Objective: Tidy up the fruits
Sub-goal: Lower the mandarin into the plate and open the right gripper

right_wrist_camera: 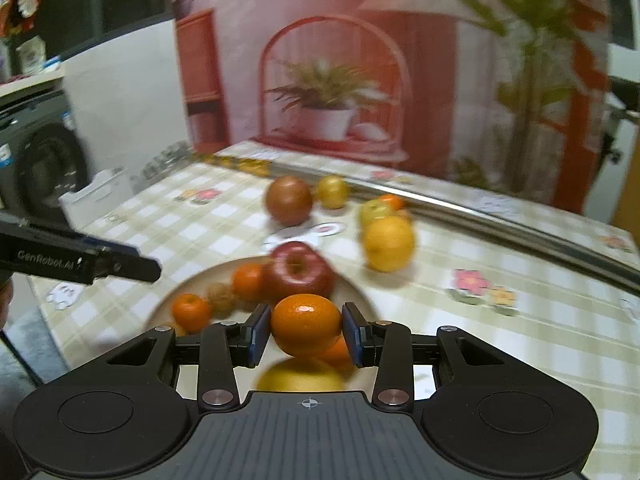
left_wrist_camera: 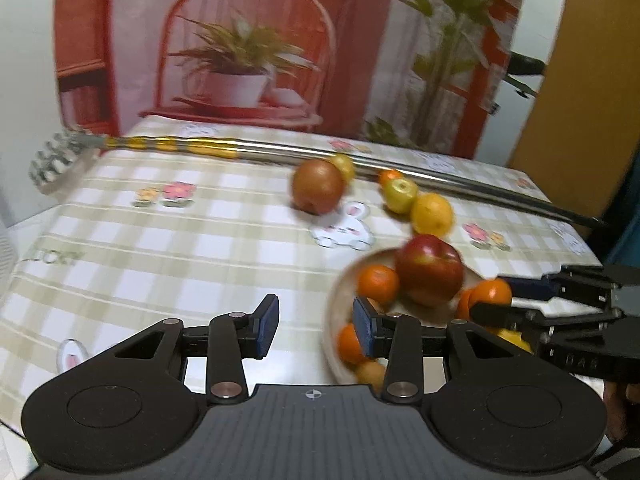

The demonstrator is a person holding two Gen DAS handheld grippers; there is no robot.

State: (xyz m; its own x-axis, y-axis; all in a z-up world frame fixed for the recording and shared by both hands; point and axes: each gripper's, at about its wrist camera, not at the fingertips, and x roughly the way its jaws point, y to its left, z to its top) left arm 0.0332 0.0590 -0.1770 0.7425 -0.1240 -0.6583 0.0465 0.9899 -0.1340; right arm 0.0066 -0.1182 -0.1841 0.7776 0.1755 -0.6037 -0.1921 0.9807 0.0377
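My right gripper [right_wrist_camera: 306, 330] is shut on an orange [right_wrist_camera: 306, 324] and holds it over the near rim of a cream plate [right_wrist_camera: 192, 282]. The plate holds a red apple [right_wrist_camera: 300, 272], several small oranges [right_wrist_camera: 191, 311] and a yellow fruit [right_wrist_camera: 300, 376]. My left gripper [left_wrist_camera: 316, 322] is open and empty at the plate's left rim [left_wrist_camera: 334, 312]; the red apple [left_wrist_camera: 430, 270] is ahead of it. Loose on the checked cloth beyond are a brown-red apple [left_wrist_camera: 318, 186], a green apple [left_wrist_camera: 400, 194] and a yellow orange [left_wrist_camera: 432, 214]. The right gripper shows in the left view [left_wrist_camera: 492, 306].
A metal rod [left_wrist_camera: 400, 170] lies across the far side of the table behind the loose fruit, with a small yellow fruit [right_wrist_camera: 332, 191] and a small orange [right_wrist_camera: 391, 201] against it. A printed backdrop [left_wrist_camera: 260, 52] stands behind. The table's right edge [left_wrist_camera: 576, 240] is near.
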